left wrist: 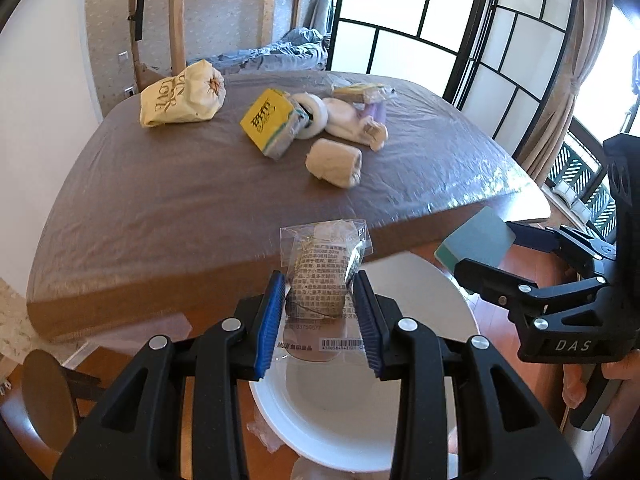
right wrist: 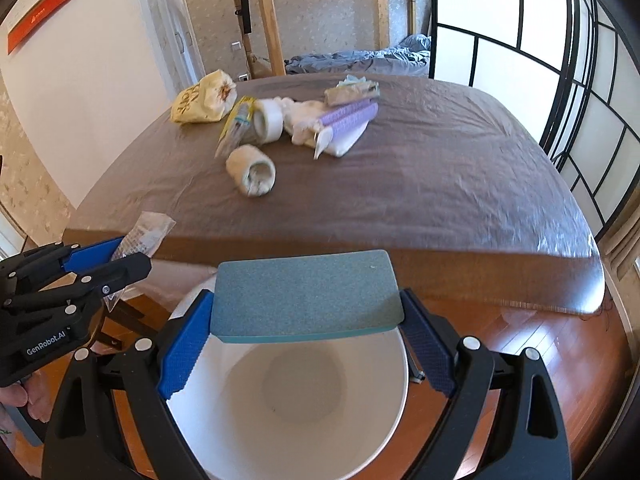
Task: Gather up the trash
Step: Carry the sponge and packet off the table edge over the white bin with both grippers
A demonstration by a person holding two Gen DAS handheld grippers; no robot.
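Observation:
My left gripper [left wrist: 320, 286] is shut on a clear plastic packet [left wrist: 324, 268] with printed text, held above the white bin [left wrist: 456, 300]. It also shows in the right wrist view [right wrist: 132, 258], with the packet [right wrist: 146, 232]. My right gripper [right wrist: 306, 312] is shut on a teal sponge [right wrist: 306, 294] above the same white bin [right wrist: 392, 392]. The sponge also shows in the left wrist view [left wrist: 474, 238]. More trash lies on the brown table [right wrist: 420, 184]: a yellow bag [right wrist: 202, 98], a yellow packet [left wrist: 268, 120], a tape roll [right wrist: 266, 120], a rolled cloth [right wrist: 252, 170], purple rolls [right wrist: 348, 118].
The bin stands on a wooden floor [right wrist: 520, 344] in front of the table's near edge. A round stool [left wrist: 48, 392] is at the left. A bunk bed [right wrist: 360, 58] and a folding screen [right wrist: 560, 80] stand behind the table.

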